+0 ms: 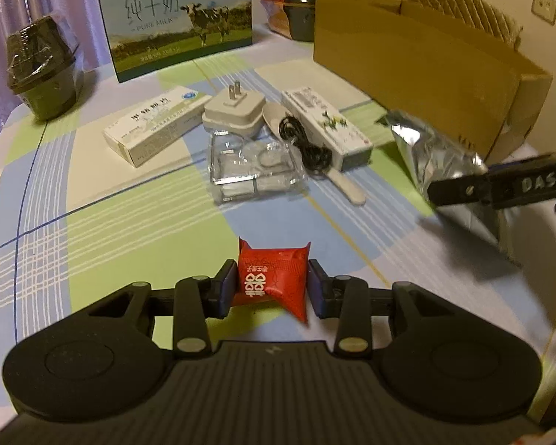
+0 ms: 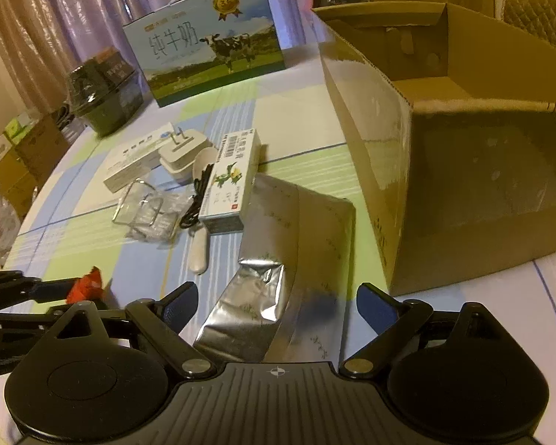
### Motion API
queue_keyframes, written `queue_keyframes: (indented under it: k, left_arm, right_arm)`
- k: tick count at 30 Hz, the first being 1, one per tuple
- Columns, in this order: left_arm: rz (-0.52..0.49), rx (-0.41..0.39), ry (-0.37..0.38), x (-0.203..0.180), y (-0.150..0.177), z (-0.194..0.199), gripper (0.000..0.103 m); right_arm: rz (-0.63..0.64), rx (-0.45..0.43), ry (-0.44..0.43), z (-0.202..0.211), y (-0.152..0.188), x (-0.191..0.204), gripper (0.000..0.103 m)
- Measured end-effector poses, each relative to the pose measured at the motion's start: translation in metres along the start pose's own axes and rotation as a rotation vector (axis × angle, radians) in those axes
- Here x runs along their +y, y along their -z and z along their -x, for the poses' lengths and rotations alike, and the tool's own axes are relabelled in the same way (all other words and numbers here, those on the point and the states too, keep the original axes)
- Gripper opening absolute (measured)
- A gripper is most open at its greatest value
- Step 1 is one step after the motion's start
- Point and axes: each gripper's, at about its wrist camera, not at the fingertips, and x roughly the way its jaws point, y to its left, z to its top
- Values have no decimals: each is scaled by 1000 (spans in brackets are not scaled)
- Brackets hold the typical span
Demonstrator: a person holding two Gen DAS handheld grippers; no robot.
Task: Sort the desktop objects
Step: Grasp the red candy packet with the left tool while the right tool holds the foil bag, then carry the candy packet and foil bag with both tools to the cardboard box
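— Left wrist view first: what do we have in our left tool [image 1: 272, 285]?

— We have the red packet [image 1: 270, 282] between its two pads [image 1: 226, 285], both pressing its sides, so we are gripping it. It sits low over the bench [image 1: 92, 230], towards the near edge.

— And our right tool [image 2: 276, 307]?

— We see its fingers spread wide, released, with the crumpled end of the silver foil bag [image 2: 296, 244] lying between them but touching neither. The bag lies flat on the bench, just beside the near wall of the open cardboard box [image 2: 463, 185] at the right edge.

— What do we see mid-bench?

— We count a cluster: a white plug adapter [image 1: 233, 115] resting on a clear plastic tray [image 1: 252, 167], a white spoon [image 1: 315, 152] with a black cable [image 1: 307, 144] across it, a long white carton [image 1: 155, 126] to the left and a second printed carton [image 1: 326, 126] to the right.

— And at the far edge?

— We see a milk carton case [image 1: 178, 15] standing upright, and a wrapped dark tub [image 1: 40, 74] near the far left corner.
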Motion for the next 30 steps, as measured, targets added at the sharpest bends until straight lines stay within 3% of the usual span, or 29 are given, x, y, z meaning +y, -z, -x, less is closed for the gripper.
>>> queue_keyframes:
  k: [6,12,16,30]
  left_arm:
    - [-3,3,-4,0,0,0,34]
    - [3,2,7,0,-1,4,34]
    - [3,-6,9,-2,-2,9,33]
    - [14,-26,8,0,-1,23,33]
  right_arm:
    - [17,51,36,-10,1,0,79]
    - [96,56,41,-4,2,9,52]
    - [188,47,37,2,6,15,44]
    - [170,25,-43,34,14,14,42]
